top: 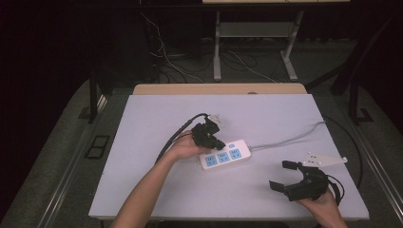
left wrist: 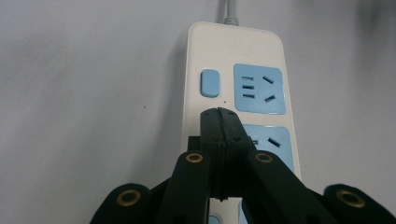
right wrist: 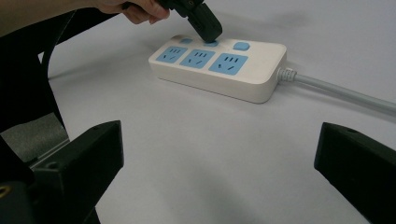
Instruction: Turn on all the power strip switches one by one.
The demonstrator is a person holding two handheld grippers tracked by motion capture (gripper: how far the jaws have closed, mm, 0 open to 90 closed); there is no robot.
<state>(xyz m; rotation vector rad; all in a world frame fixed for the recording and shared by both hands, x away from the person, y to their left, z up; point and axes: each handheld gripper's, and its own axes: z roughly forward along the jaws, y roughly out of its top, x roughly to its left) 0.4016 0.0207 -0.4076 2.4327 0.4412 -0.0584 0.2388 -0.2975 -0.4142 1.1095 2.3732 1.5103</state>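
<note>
A white power strip (top: 225, 154) (left wrist: 233, 51) (right wrist: 219, 70) with three blue sockets and a row of blue switches lies flat near the table's middle. My left gripper (top: 219, 144) (left wrist: 218, 112) is shut with nothing between its jaws. Its joined tips point down onto the strip's switch row; in the right gripper view the left gripper (right wrist: 205, 25) rests on the middle switch (right wrist: 211, 43). The end switch (left wrist: 209, 83) beside the strip's cord is uncovered. My right gripper (top: 281, 175) (right wrist: 222, 149) is held open near the table's front right, apart from the strip, with only bare table between its jaws.
The strip's grey cord (top: 290, 138) (right wrist: 336, 91) runs right across the white table (top: 266, 114) and off its right edge. A black cable (top: 176, 135) trails from the left gripper toward the left. Beyond the far edge stand desk legs and loose floor wires (top: 237, 61).
</note>
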